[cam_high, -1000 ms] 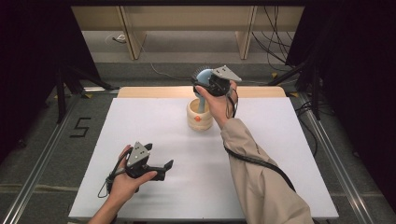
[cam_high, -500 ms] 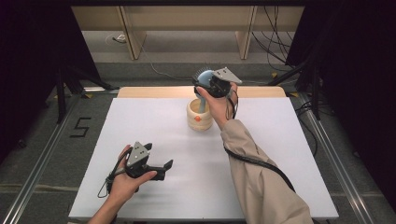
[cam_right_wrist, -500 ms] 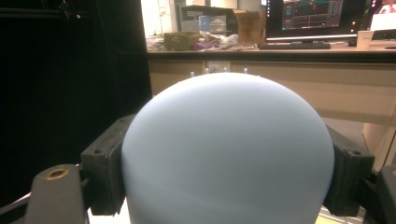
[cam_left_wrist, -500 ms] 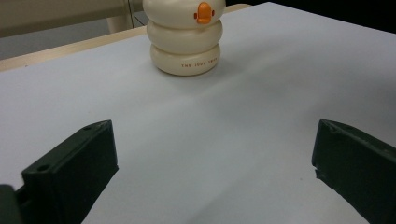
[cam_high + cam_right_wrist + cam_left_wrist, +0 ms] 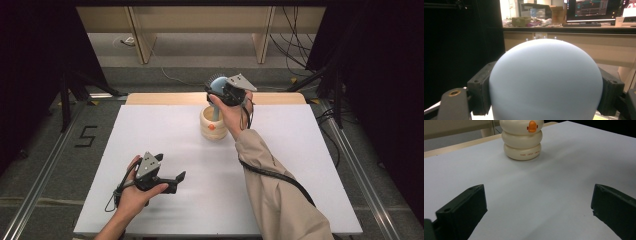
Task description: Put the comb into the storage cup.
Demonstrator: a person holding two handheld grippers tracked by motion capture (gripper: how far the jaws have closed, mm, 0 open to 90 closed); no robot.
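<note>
Pale blue and rounded, the brush head [image 5: 546, 80] sat squeezed between both black jaws of the right gripper [image 5: 226, 92], pads pressed on either side of it, up above the cream holder [image 5: 212, 125] near the far edge of the white table [image 5: 300, 165]. Its blue handle ran down into that holder, which had a little orange beak on the side. Meanwhile the left gripper [image 5: 172, 181] rested low over the near left part of the table, jaws spread wide with nothing between them, pointed toward the holder.
</note>
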